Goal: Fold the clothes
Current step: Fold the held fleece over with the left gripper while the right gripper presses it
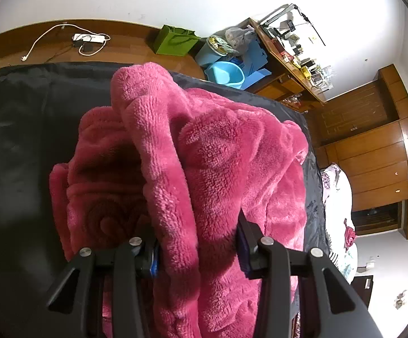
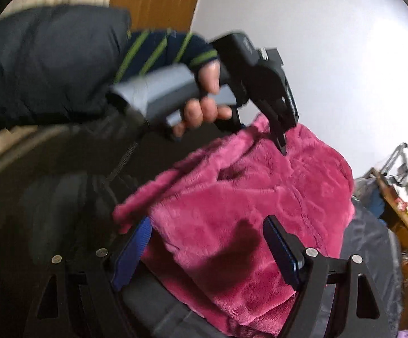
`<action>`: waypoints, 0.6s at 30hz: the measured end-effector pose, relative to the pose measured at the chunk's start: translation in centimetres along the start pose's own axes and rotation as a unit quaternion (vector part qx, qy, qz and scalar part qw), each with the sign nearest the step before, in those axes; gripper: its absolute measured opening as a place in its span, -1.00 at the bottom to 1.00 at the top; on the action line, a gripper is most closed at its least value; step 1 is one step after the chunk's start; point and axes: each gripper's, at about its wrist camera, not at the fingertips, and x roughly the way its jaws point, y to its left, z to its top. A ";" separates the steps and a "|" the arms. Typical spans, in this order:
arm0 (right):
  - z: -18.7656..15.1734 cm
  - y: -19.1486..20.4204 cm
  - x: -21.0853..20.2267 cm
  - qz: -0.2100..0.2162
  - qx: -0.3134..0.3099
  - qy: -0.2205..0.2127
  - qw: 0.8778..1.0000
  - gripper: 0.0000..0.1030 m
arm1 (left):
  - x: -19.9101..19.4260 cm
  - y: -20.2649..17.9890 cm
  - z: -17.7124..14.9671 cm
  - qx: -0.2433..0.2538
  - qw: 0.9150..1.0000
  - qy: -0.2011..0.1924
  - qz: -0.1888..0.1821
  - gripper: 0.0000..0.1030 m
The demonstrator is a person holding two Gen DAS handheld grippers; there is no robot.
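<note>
- The black sheet (image 1: 20, 129) covers the bed and carries the clothing; in the right wrist view it shows as grey cloth at the lower right.
- The pink fleece garment (image 1: 218, 155) lies heaped on the black sheet, with a thick fold raised up and running straight between the fingers of the left tongs; a rose pattern is pressed into its pile.
- A dark padded sleeve (image 2: 43, 64) with a green-striped cuff reaches in from the left of the right wrist view, and the hand (image 2: 206, 93) at its end grips the grey handle of the left tongs.
- The left tongs (image 1: 197, 239) are about half open, a thick roll of the pink fleece filling the gap between the 2 fingers; in the right wrist view their tips press into the garment's far edge.
- The right tongs (image 2: 206, 242) stand wide open over the near part of the garment, the 2 blue pads apart and gripping nothing.
- Beyond the bed, on the wooden floor, sit a green bag (image 1: 174, 40), a blue basin (image 1: 225, 74) and a white power strip (image 1: 88, 38).
</note>
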 end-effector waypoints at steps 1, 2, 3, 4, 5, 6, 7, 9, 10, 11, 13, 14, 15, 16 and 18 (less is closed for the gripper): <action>-0.1 0.2 0.3 -0.010 -0.007 0.003 1.000 0.62 | 0.0 0.0 0.0 -0.001 1.000 0.001 0.000 -0.11; -0.2 0.3 0.6 -0.019 -0.014 0.006 1.000 0.62 | 0.1 0.1 0.1 -0.002 1.000 0.001 0.000 -0.11; -0.3 0.5 0.8 -0.029 -0.022 0.009 0.999 0.62 | 0.1 0.1 0.1 -0.003 1.000 0.002 0.000 -0.11; -0.4 0.6 1.1 -0.038 -0.029 0.012 0.999 0.62 | 0.2 0.2 0.1 -0.004 1.000 0.002 0.000 -0.11; -0.3 0.5 1.4 -0.038 -0.025 0.013 0.999 0.61 | 0.2 0.2 0.2 -0.004 1.000 0.001 -0.001 -0.11; -0.1 0.2 1.4 -0.034 -0.016 0.017 0.999 0.59 | 0.1 0.3 0.2 -0.005 1.000 0.000 -0.002 -0.14; 0.1 -0.1 1.4 -0.030 -0.007 0.021 0.999 0.36 | 0.0 0.4 0.2 -0.006 1.000 -0.003 -0.004 -0.18; 0.5 -0.8 1.3 -0.022 0.011 0.030 0.999 -0.19 | -0.4 0.6 0.1 -0.011 1.000 -0.009 -0.013 -0.32; 0.7 -1.2 1.0 -0.015 0.020 0.033 0.999 -0.33 | -0.7 0.6 0.0 -0.012 1.000 -0.013 -0.017 -0.34; 1.0 -1.6 0.4 -0.001 0.031 0.034 0.999 -0.44 | -1.3 0.7 -0.1 -0.014 1.000 -0.018 -0.020 -0.37; 1.7 -2.2 -1.0 0.027 0.047 0.030 0.998 -0.47 | -2.6 0.8 -0.4 -0.015 0.999 -0.035 -0.027 -0.38; 2.1 -2.3 -1.7 0.038 0.050 0.025 0.998 -0.47 | -3.5 0.9 -0.7 -0.014 0.998 -0.045 -0.031 -0.39; 2.4 -2.1 -2.4 0.050 0.049 0.021 0.997 -0.47 | -4.5 1.2 -1.0 -0.019 0.998 -0.056 -0.035 -0.39; 2.6 -1.9 -2.7 0.062 0.047 0.021 0.997 -0.47 | -5.4 1.8 -1.5 -0.026 0.997 -0.065 -0.037 -0.39; 2.8 -1.2 -3.0 0.085 0.045 0.022 0.995 -0.47 | -7.3 3.0 -2.5 -0.042 0.995 -0.083 -0.041 -0.39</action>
